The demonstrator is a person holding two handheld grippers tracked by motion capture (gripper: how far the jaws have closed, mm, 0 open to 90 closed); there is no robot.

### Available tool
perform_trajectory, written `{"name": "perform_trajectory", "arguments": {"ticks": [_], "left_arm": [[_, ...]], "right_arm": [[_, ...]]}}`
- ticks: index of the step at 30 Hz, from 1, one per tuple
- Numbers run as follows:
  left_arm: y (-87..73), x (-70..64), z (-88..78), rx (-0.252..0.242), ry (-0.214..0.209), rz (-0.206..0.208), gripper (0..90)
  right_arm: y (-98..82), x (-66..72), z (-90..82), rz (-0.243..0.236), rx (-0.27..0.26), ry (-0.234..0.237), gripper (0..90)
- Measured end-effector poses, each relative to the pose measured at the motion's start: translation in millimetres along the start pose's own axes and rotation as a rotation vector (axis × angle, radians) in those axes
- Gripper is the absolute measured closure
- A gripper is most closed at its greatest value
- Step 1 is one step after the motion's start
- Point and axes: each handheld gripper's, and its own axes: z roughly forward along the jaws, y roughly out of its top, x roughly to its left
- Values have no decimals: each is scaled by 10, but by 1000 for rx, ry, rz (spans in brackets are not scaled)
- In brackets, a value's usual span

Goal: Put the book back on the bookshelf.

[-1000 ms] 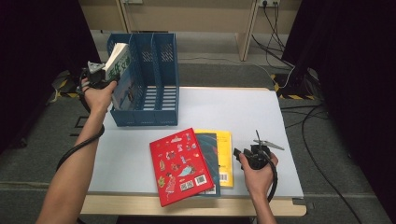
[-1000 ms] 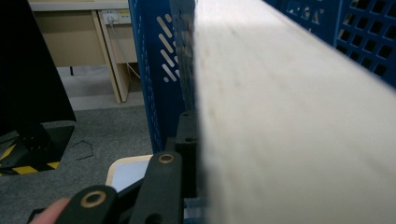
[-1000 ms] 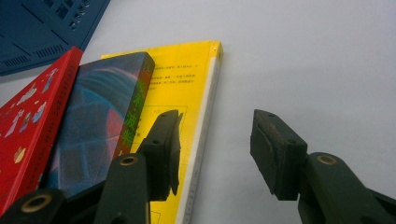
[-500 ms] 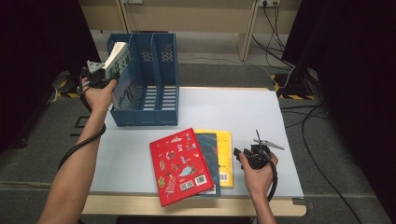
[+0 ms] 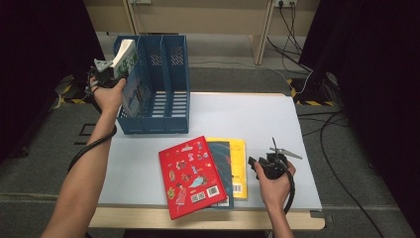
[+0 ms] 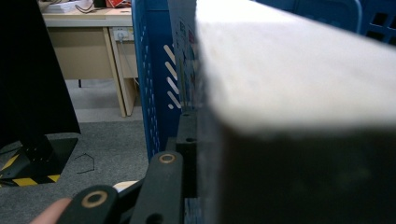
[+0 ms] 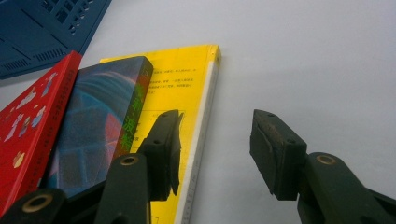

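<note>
- right gripper (image 5: 255,163) rests at the near right of the table (image 5: 277,119), fingers spread and empty, just beside the yellow book (image 7: 187,79)
- red book (image 5: 190,173) and dark blue book (image 7: 102,116) overlap the yellow one, near edge
- left gripper (image 5: 110,69) at the far left, fingers pinching a thick book (image 5: 126,62), tilted above the leftmost slot of the blue file rack (image 5: 163,74)
- to do it well: square the spine to the divider, lower straight, release only once the bottom seats
</note>
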Motion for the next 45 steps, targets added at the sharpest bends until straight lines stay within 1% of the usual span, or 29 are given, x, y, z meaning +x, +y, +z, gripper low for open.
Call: {"name": "perform_trajectory", "arguments": {"ticks": [9,13,22,28,29,30,33,34,36,38,40,42,43,45], "left_arm": [[20,-44,140,-12,2,8,741],[14,-55,188,-10,4,9,741],[-49,-105,270,-18,0,-6,740],[-72,-164,293,-26,-19,4,738],[-78,-175,290,-26,-15,7,738],[-83,-188,289,-28,-18,7,737],[-89,-204,283,-24,-26,11,734],[-84,-205,281,-21,-30,9,732],[-74,-199,273,-11,-35,9,725],[-62,-193,261,-7,-45,2,704],[-49,-195,237,-9,-52,5,662],[-33,-201,208,-15,-53,2,624],[-18,-207,182,-23,-46,3,604],[10,-220,137,-35,-45,1,550]], "right_arm": [[7,-16,-4,0,-3,-1,530],[7,-18,1,1,-1,-1,530],[1,-21,14,-1,3,-3,530],[5,-33,14,-5,-1,-2,530],[3,-29,14,0,2,-2,529],[2,-36,16,-10,0,-3,529],[-1,-26,6,1,3,-5,527],[0,-32,4,-5,1,-5,527],[0,-30,-3,-1,2,-3,526],[0,-27,-4,-4,1,-3,525],[0,-22,-5,-5,1,-1,525],[3,-19,-8,-5,0,-1,524],[5,-15,-12,-2,0,0,524],[9,-18,-14,-12,-7,0,523]]}}
